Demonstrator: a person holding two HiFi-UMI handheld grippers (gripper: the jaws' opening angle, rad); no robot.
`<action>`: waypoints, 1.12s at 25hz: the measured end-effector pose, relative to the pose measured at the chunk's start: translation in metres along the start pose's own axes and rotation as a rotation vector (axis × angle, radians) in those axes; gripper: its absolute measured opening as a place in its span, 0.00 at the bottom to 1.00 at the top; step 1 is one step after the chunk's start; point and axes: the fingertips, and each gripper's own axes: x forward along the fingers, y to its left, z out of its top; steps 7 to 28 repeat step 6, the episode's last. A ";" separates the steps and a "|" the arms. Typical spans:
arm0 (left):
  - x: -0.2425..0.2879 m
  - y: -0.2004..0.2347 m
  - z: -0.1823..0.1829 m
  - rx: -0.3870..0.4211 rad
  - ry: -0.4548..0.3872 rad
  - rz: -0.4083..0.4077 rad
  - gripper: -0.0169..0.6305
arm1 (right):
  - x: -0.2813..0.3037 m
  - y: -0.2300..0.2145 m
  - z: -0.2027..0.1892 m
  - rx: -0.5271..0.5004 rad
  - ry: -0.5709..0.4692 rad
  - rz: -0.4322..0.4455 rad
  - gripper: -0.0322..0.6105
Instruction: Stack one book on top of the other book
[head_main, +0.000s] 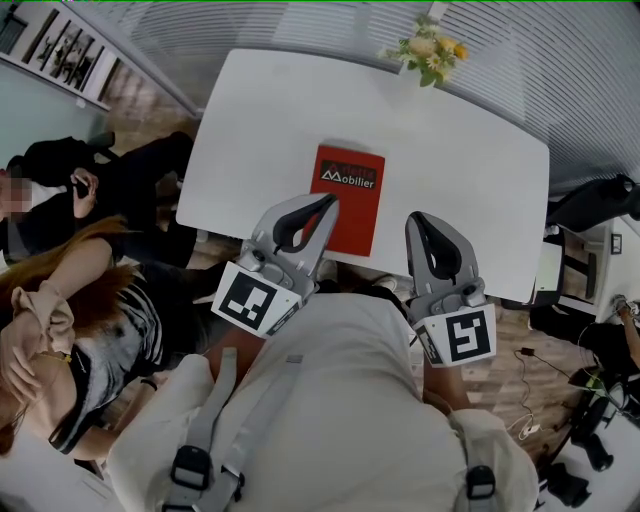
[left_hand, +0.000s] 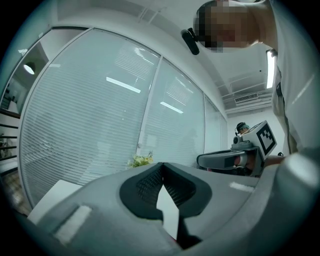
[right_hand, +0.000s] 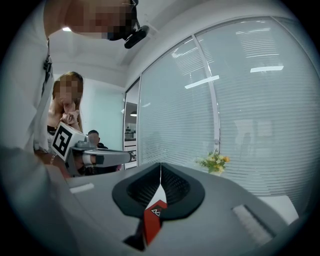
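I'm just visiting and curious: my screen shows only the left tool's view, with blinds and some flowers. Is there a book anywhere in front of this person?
Observer: Yes. The head view shows a red book lying flat on the white table, near the person's edge.
Visitor: Just one book?
Observer: Only one red cover shows from above. Whether a second book lies beneath it, I cannot tell.
Visitor: Is the other tool holding anything?
Observer: No. The right tool has its jaws together with nothing between them, as its own view shows.
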 end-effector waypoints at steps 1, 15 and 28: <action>0.000 0.000 0.001 0.001 -0.001 0.000 0.04 | -0.001 -0.001 -0.002 -0.012 0.003 0.000 0.06; -0.003 -0.001 -0.001 0.009 0.006 0.005 0.04 | -0.005 -0.002 -0.003 -0.013 0.012 -0.010 0.06; -0.003 -0.001 -0.001 0.009 0.006 0.005 0.04 | -0.005 -0.002 -0.003 -0.013 0.012 -0.010 0.06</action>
